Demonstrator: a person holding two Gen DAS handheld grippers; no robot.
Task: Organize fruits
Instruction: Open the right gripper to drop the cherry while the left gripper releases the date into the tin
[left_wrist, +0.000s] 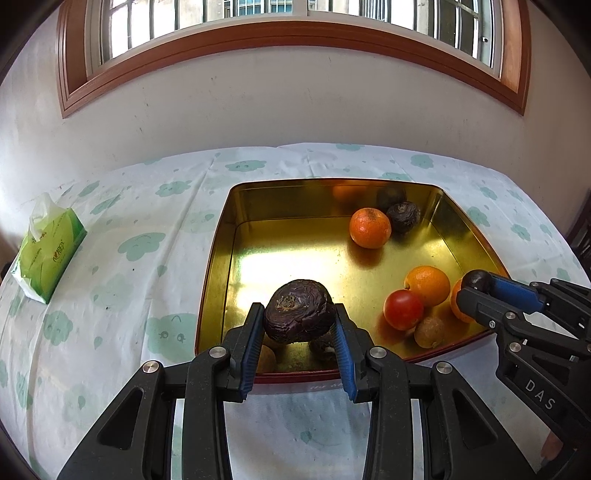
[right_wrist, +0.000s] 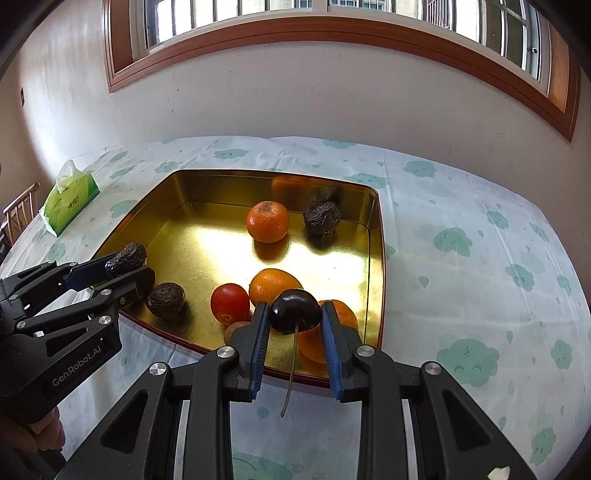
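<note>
My left gripper (left_wrist: 297, 309) is shut on a wrinkled dark purple passion fruit (left_wrist: 299, 321), held just above the near left corner of the gold tray (left_wrist: 221, 258). In the right wrist view this gripper (right_wrist: 133, 265) comes in from the left with that fruit (right_wrist: 127, 256). My right gripper (right_wrist: 294, 307) is shut on a glossy dark cherry (right_wrist: 294, 314) whose stem hangs down, over the tray's near right side. Resting in the tray are oranges (right_wrist: 267, 221) (right_wrist: 275, 286), a red tomato (right_wrist: 229, 303) and two more wrinkled passion fruits (right_wrist: 322, 218) (right_wrist: 166, 300).
The tray sits on a white cloth with green cloud prints (right_wrist: 461, 240). A green tissue pack (left_wrist: 48, 251) lies at the far left. A small brownish fruit (left_wrist: 429, 332) rests by the tomato. A wall and a window stand behind the table; a wooden chair (right_wrist: 20, 214) is at left.
</note>
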